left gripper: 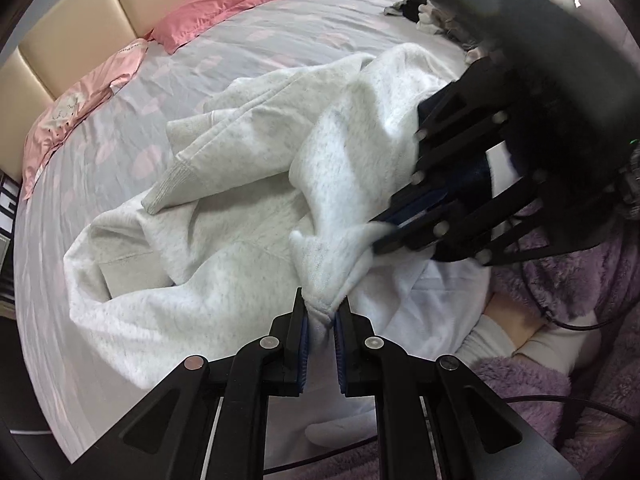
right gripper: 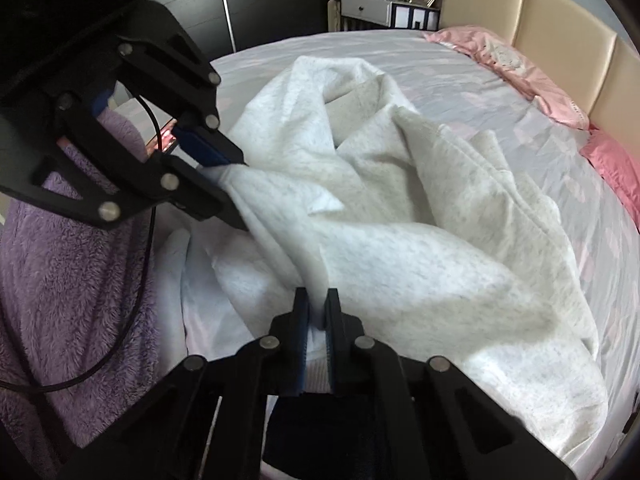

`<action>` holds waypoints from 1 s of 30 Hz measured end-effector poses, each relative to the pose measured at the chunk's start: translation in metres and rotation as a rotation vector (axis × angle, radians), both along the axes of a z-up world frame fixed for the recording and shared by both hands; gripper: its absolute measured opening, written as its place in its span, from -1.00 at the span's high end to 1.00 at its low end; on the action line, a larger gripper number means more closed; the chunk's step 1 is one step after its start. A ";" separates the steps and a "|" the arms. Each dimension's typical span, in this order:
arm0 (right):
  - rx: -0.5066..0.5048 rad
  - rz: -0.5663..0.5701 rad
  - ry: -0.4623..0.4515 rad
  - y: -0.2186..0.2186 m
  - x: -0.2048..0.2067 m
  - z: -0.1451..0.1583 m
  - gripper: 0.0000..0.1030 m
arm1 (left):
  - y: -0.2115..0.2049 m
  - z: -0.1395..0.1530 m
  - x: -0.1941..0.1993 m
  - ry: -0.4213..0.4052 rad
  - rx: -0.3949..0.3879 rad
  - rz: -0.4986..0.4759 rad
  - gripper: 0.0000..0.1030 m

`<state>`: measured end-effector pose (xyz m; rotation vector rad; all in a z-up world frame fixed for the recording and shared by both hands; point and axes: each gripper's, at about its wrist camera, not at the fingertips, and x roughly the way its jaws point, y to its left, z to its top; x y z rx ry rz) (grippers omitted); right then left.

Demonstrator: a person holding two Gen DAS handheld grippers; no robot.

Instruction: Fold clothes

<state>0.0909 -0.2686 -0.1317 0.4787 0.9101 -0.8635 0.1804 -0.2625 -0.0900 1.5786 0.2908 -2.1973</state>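
Note:
A white, grey-flecked sweatshirt (left gripper: 224, 248) lies crumpled on the bed, one ribbed sleeve cuff (left gripper: 160, 196) pointing left. My left gripper (left gripper: 322, 308) is shut on a bunched edge of it at the near side. My right gripper (left gripper: 380, 236) comes in from the right and is shut on another fold close by, lifting it into a ridge. In the right wrist view, the right gripper (right gripper: 318, 300) pinches the sweatshirt (right gripper: 400, 240) between its blue pads. The left gripper (right gripper: 240, 188) clamps the cloth at the upper left.
The bed sheet (left gripper: 100, 152) is pale grey with pink marks. Pink pillows (left gripper: 240, 0) lie against a beige headboard (right gripper: 560, 20). A pile of dark clothes (left gripper: 432, 12) sits at the far edge. A person's purple fleece robe (right gripper: 60, 280) and a black cable (right gripper: 136, 320) are close by. A nightstand (right gripper: 368, 8) stands behind.

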 end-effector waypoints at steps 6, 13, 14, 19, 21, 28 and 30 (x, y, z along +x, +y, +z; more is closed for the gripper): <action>-0.051 -0.022 0.000 0.018 -0.012 0.015 0.89 | 0.008 0.009 -0.008 -0.003 -0.047 -0.071 0.04; -0.045 -0.070 -0.103 0.023 -0.031 0.018 0.89 | 0.036 0.030 -0.046 -0.058 -0.150 -0.256 -0.13; -0.045 -0.072 -0.119 0.023 -0.033 0.018 0.89 | 0.037 0.028 -0.053 -0.077 -0.153 -0.275 -0.13; -0.025 -0.105 -0.213 0.027 -0.049 0.017 0.89 | 0.025 0.011 -0.073 -0.092 -0.050 -0.307 -0.13; -0.030 -0.109 -0.253 0.029 -0.055 0.020 0.89 | 0.018 0.003 -0.079 -0.107 -0.033 -0.292 -0.12; -0.036 -0.105 -0.308 0.032 -0.059 0.023 0.89 | 0.010 -0.019 -0.082 -0.136 0.002 -0.274 0.67; -0.035 -0.098 -0.303 0.032 -0.057 0.023 0.89 | 0.010 -0.020 -0.080 -0.145 -0.004 -0.272 0.78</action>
